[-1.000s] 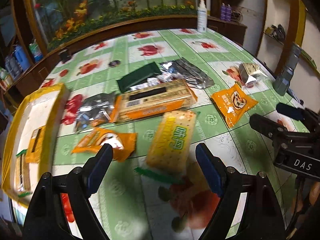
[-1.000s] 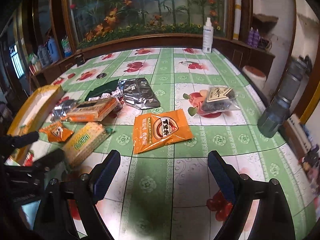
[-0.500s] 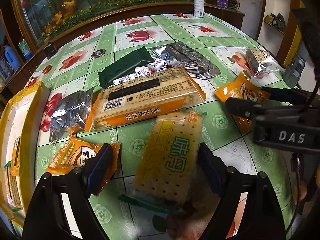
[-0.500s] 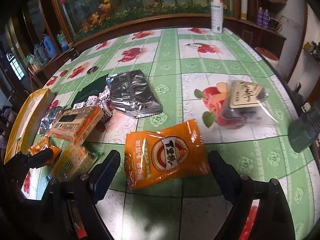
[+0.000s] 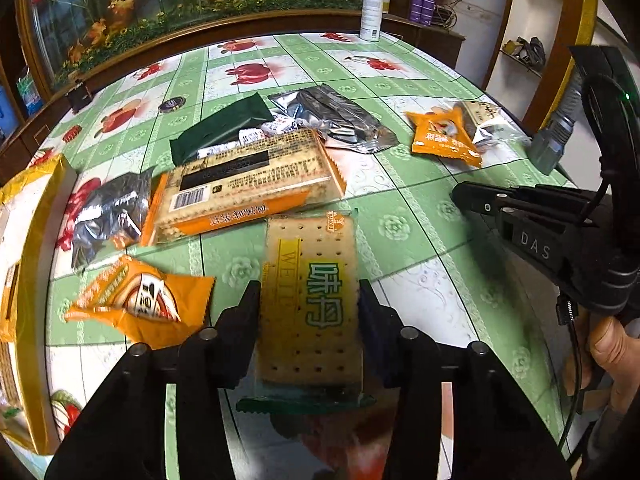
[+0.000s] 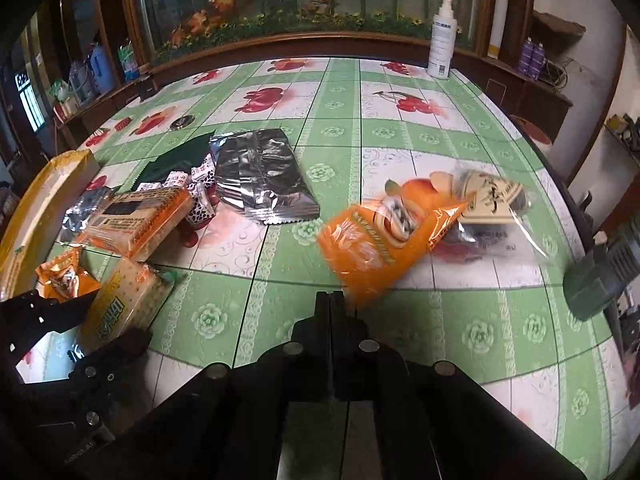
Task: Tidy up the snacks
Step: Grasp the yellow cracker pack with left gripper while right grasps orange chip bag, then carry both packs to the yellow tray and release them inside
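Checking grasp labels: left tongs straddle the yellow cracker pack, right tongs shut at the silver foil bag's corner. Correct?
No: the right wrist view shows the right tongs shut at a corner of the orange packet; the silver foil bag lies apart. The left tongs, closing, do straddle the yellow cracker pack.

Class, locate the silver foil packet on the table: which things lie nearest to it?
In the right wrist view the silver foil packet lies left of centre on the green tablecloth, beside the small wrapped candies and dark green packet.

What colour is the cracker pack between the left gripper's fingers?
Yellow cracker pack with green lettering, clearest in the left wrist view.
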Demonstrator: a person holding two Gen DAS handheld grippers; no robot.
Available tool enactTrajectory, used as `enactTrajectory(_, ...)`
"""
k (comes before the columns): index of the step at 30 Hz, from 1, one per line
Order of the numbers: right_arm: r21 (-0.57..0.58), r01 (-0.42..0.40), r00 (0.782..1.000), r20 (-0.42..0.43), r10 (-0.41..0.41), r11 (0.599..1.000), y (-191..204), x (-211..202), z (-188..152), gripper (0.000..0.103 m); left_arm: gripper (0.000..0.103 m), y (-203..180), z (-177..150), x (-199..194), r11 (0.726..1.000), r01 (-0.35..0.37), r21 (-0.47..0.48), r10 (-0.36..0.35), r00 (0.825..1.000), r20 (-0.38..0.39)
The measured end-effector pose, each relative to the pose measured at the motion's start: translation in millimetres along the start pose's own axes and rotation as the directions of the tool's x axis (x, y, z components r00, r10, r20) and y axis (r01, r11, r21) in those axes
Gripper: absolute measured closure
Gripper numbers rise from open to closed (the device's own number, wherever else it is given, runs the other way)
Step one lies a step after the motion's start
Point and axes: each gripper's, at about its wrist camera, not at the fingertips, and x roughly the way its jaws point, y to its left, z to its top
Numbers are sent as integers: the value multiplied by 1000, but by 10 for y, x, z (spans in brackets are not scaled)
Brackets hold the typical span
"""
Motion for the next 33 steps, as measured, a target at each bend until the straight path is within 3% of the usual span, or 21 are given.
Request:
enactTrajectory(12,79,-192,981,56,188,978,-171,-430,-244,100,59,243,-150,-269,991,90,-95,-88,996,26)
enactTrajectory(14,103,-186,982,50,182,977,-225,-379,-190,87,59,215,-151,-252,995,60,-75,-59,998,17)
enactTrajectory(15,114,-178,983,55,172,977,-259,-346,-148,63,59,191,-153,-247,997,45,-63,-44,999,16)
enactTrajectory(17,121,-139,988,85,129,983,-338,-294,-30,39,59,155,-157,-241,998,34,-48,-33,999,14)
enactTrajectory(18,123,-113,991,91,102,986,-372,-266,33,35,59,141,-155,-234,998,34,-43,-33,999,11)
enactTrajectory(23,121,-59,997,60,52,991,-478,45,436,33,59,127,-127,-184,999,4,-41,-4,1000,-1)
enactTrajectory(28,59,-17,1000,0,17,998,-344,401,586,34,57,227,-79,-65,997,0,-77,-2,1000,-26)
enactTrajectory(30,12,47,999,16,-47,999,-260,410,555,44,57,223,-70,-42,998,-15,-65,14,1000,-19)
enactTrajectory(33,7,23,1000,13,-23,1000,-220,330,482,49,59,194,-87,-47,998,-35,-48,35,999,-12)
